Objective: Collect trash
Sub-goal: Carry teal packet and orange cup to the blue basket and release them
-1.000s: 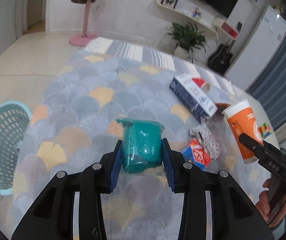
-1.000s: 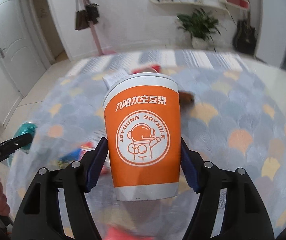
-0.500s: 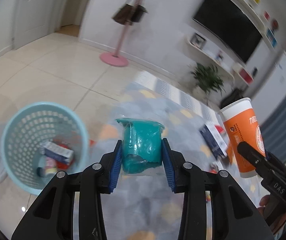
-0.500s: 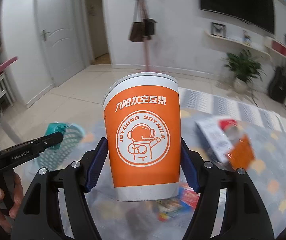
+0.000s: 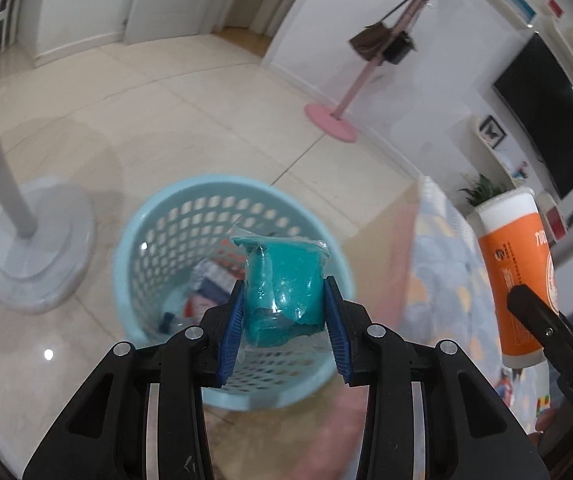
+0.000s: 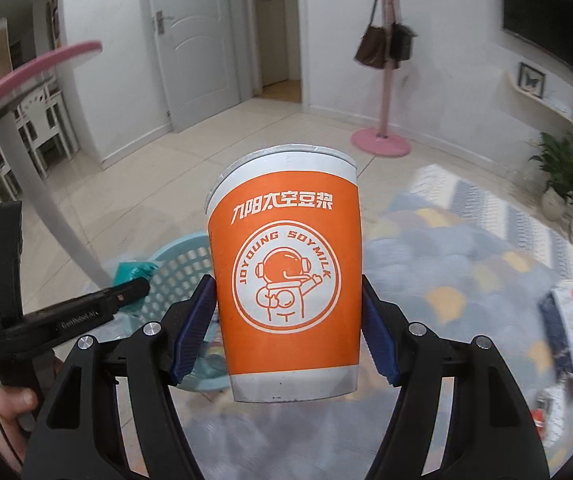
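A: Teal plastic, crumpled, a small cup (image 5: 282,288) by the look of it. The left tongs (image 5: 284,320) are clamped on it, a blue pad on each side. Why carry it that way?

B: A side pinch keeps it steady over the pale blue basket (image 5: 142,240), I'd judge. In the left view the cup sits in front of the basket's mouth, at about the centre, so letting go should drop it in.

A: And the orange paper cup (image 6: 286,280)?

B: The right tongs (image 6: 286,324) grip it upright by its lower half. In the right view the basket (image 6: 178,268) peeks out at nine o'clock of that cup, so it looks short of the opening.

A: Anything in the basket?

B: A few boxes or wrappers at the bottom, too blurred to name. It is far from full.

A: More trash left?

B: Yes, a carton (image 6: 566,328) and scraps lie on the rug (image 6: 466,264) at three o'clock, well apart from the basket.
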`<move>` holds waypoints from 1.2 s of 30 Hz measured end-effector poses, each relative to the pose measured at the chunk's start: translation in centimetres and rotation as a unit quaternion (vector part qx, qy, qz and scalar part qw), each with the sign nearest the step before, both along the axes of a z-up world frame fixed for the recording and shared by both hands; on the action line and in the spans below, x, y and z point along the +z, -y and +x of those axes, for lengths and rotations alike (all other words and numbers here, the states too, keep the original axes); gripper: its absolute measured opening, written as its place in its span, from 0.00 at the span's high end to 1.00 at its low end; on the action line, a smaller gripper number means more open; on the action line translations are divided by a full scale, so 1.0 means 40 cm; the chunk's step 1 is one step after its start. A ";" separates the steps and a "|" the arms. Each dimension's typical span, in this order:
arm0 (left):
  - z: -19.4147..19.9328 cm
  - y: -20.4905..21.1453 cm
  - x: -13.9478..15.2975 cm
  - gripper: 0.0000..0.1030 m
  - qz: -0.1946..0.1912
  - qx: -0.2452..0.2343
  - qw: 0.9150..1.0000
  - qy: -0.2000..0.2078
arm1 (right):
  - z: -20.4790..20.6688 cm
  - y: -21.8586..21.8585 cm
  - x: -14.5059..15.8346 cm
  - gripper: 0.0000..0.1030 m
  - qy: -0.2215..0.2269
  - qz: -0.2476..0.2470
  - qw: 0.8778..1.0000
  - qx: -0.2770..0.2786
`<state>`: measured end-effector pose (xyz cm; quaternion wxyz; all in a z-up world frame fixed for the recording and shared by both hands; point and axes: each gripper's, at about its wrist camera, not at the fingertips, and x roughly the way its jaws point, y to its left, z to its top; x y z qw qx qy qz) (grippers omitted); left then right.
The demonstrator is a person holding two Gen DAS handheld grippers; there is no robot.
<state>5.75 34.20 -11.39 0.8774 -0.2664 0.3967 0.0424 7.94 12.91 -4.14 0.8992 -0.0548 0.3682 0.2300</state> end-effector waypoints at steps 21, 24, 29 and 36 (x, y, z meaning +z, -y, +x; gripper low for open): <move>0.019 -0.048 -0.108 0.41 -0.019 0.015 0.999 -0.044 | 0.091 -0.119 -0.152 0.34 -0.076 -0.026 0.997 0.000; 0.015 -0.042 -0.099 0.41 -0.020 0.014 0.999 -0.038 | 0.082 -0.100 -0.146 0.34 -0.079 -0.019 0.997 -0.005; 0.012 -0.008 -0.071 0.41 -0.014 0.001 1.000 -0.027 | 0.066 -0.054 -0.127 0.34 -0.074 -0.013 0.997 -0.014; 0.003 0.104 0.044 0.41 0.001 -0.051 0.998 0.024 | 0.016 0.081 -0.011 0.34 -0.030 0.008 0.998 -0.046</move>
